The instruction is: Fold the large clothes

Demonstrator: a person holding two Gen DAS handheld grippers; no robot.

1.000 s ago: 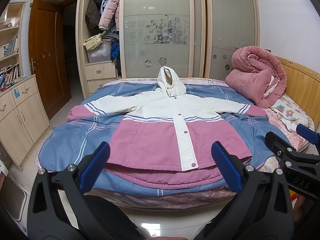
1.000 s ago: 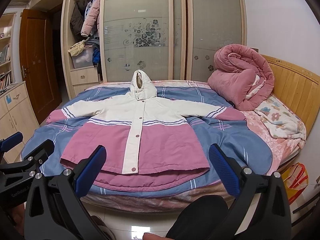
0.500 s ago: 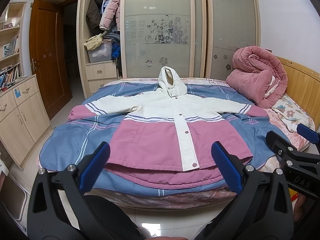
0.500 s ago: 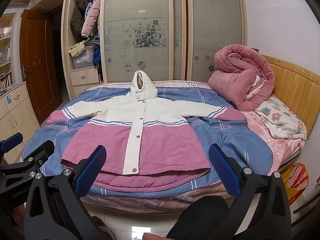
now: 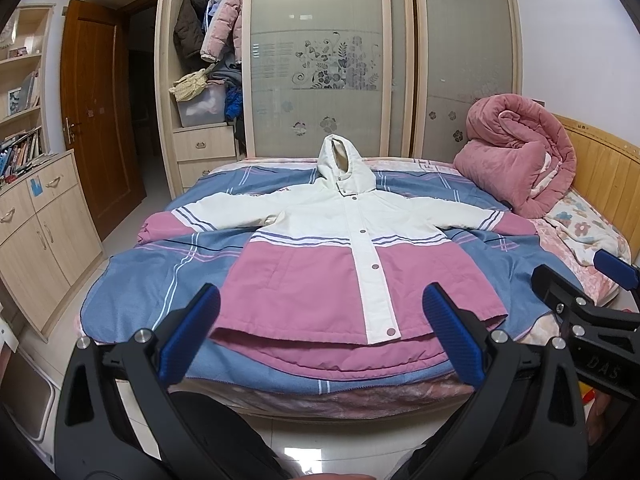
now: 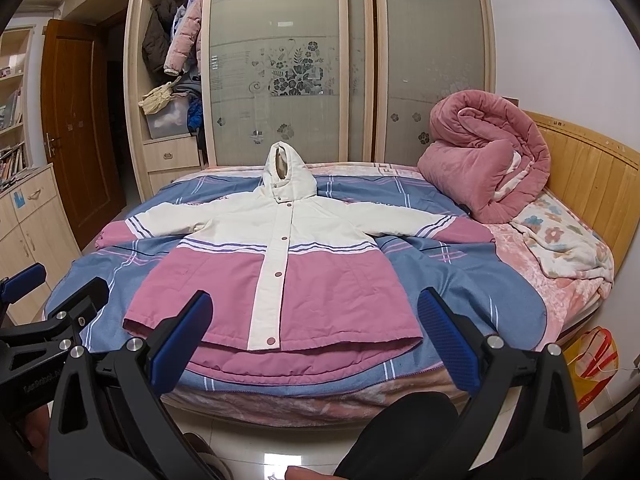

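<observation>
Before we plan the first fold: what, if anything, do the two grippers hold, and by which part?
Nothing. The left gripper and right gripper are both open, short of the jacket lying flat on the bed.

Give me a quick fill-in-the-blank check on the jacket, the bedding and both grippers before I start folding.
1. The pink and white hooded jacket lies flat with both sleeves spread ____.
2. The jacket rests on a ____ striped blanket.
3. The left gripper and the right gripper both have their blue-padded fingers ____, holding nothing.
4. The rolled pink quilt sits beside the wooden ____.

Missing words: out; blue; open; headboard
</observation>
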